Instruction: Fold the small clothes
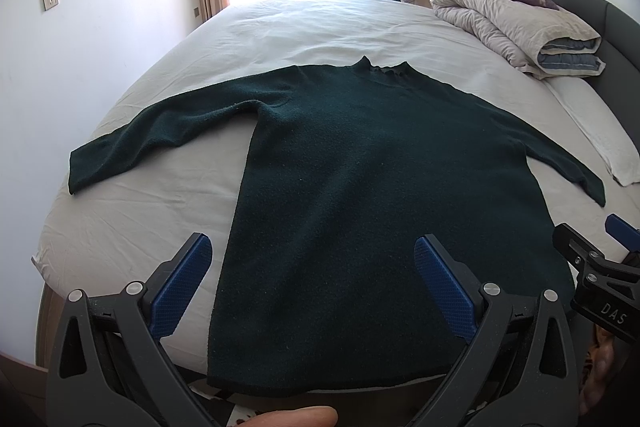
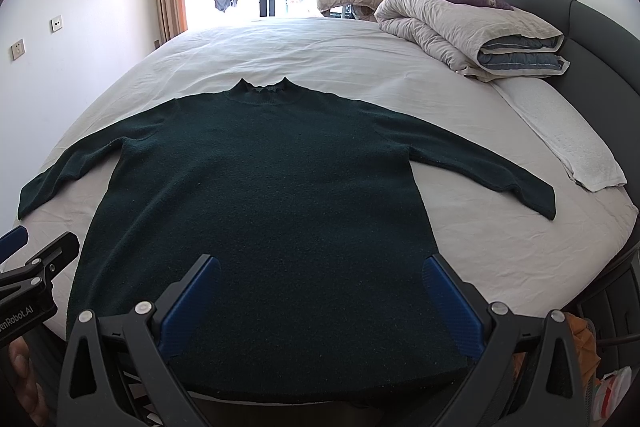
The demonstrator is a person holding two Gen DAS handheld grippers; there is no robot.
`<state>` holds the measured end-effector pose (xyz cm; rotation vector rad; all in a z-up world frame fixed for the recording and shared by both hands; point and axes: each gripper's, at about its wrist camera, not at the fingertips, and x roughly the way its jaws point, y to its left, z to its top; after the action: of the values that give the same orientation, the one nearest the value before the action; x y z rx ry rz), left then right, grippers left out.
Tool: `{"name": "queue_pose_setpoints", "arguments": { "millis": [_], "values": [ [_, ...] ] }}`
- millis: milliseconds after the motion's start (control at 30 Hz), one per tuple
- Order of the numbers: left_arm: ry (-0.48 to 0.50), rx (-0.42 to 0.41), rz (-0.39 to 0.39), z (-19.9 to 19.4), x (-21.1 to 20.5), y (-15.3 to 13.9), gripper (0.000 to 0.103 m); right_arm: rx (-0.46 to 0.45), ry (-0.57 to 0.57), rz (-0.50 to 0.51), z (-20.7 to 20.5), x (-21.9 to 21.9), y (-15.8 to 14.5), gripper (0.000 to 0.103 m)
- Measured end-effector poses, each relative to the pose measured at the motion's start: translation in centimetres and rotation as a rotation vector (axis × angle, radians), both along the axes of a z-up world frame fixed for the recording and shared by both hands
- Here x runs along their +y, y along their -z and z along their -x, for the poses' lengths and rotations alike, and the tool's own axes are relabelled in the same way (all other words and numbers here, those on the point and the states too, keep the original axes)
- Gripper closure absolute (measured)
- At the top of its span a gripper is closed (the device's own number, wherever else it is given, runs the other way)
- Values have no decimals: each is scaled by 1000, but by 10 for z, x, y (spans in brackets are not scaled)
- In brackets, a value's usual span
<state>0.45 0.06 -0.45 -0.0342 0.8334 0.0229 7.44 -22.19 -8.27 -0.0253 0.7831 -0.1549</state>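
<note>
Sweater (image 1: 360, 167) laid flat, front down or up cannot be told, on the bed (image 1: 280, 23), collar (image 1: 382, 67) toward the window and hem (image 1: 320, 383) at the near edge. Both sleeves are spread out to the sides: left sleeve (image 1: 160, 135) and right sleeve (image 2: 480, 163), each lying on the sheet clear of the body. A rolled duvet (image 2: 460, 31) and a towel (image 2: 568, 151) sit well apart on the right.

Your left gripper (image 1: 312, 287) hovers over the left half of the hem, fingers spread wide and holding nothing. Your right gripper (image 2: 320, 299) hovers over the right half of the hem, likewise spread and empty. Each gripper shows at the margin of the other's view, so the two are side by side.

The garment appears ready for a first fold, which has not begun. To do it well, choose one sleeve and pinch it near the cuff with the gripper on that side, taking both layers of the knit, since thick fabric may slip from a shallow bite. Carry the sleeve across the body, keeping it low so the body is not dragged. Use the free gripper to pin the shoulder if the body starts to creep. Mind the hem: it sits at the bed's edge and may slide off.
</note>
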Motion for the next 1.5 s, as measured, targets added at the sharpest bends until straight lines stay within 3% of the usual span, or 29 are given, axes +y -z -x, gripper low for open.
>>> {"name": "queue_pose_setpoints", "arguments": {
  "millis": [1233, 1433, 1500],
  "values": [
    [1, 4, 3, -1, 0, 0, 0, 4, 0, 1, -2, -3, 0, 0],
    [2, 7, 7, -2, 2, 4, 0, 9, -3, 4, -1, 0, 8, 0],
    [0, 9, 13, -2, 4, 18, 0, 14, -5, 8, -3, 1, 10, 0]
  ]
}}
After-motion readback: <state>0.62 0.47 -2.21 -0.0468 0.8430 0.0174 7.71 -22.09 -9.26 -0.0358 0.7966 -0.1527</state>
